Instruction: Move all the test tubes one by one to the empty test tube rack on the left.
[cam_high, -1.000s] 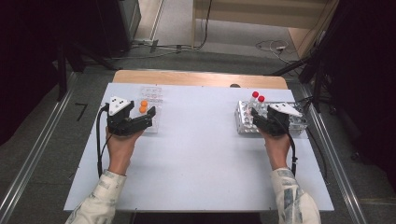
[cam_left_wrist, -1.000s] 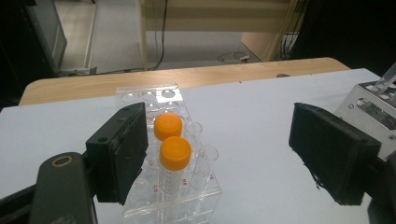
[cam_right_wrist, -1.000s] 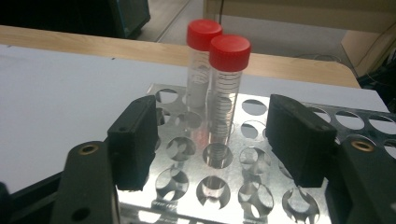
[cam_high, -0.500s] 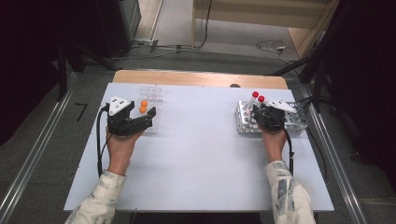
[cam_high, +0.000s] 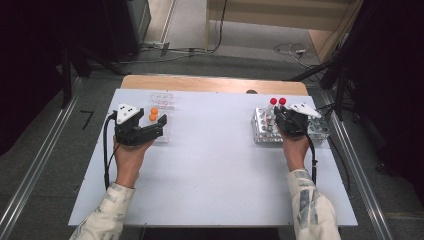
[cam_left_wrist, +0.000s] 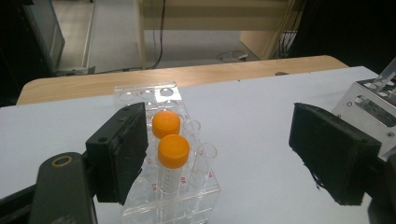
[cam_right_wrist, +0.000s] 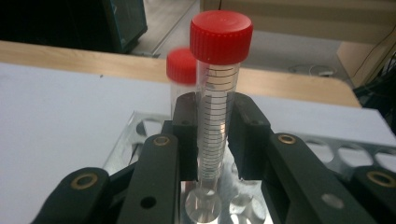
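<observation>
At the table's right side, the right gripper is clamped on a red-capped tube standing in the metal rack — its jaws have just been closing, and the pads now press the tube's clear graduated wall from both sides, below the cap. Grip sits mid-body, likely so the cap stays free and the tube can lift straight up out of its hole. A second red-capped tube stands just behind it, apart from the jaws.

Left gripper hangs with jaws wide apart, nothing between the pads. It sits just beside the clear plastic rack, which holds two orange-capped tubes upright, one behind the other; the left pad is close to the nearer tube but I can't tell if it touches. Probably waiting, or placed to steady that rack.

Step in hand, as I judge it — grasp made, lift not yet begun. Risk: a tilted pull could jam the tube in the rack hole.
</observation>
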